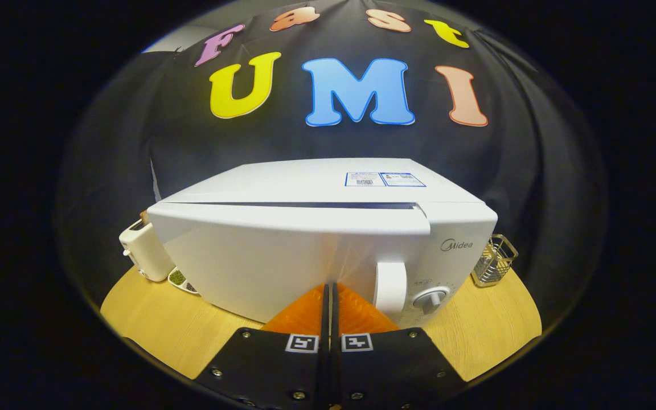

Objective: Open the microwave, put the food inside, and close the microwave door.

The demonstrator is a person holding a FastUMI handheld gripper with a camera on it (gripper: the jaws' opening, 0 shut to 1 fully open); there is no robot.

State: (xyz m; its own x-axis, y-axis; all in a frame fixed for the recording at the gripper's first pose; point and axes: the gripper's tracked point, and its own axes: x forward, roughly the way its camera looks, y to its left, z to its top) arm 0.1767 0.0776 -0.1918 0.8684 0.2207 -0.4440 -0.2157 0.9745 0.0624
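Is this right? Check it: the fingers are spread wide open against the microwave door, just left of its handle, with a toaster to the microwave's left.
One thing is wrong. The gripper view shows the fingers closed together, with nothing between them, not spread wide. The rest holds: they are at the microwave door, just left of its handle, and the toaster stands to the microwave's left.
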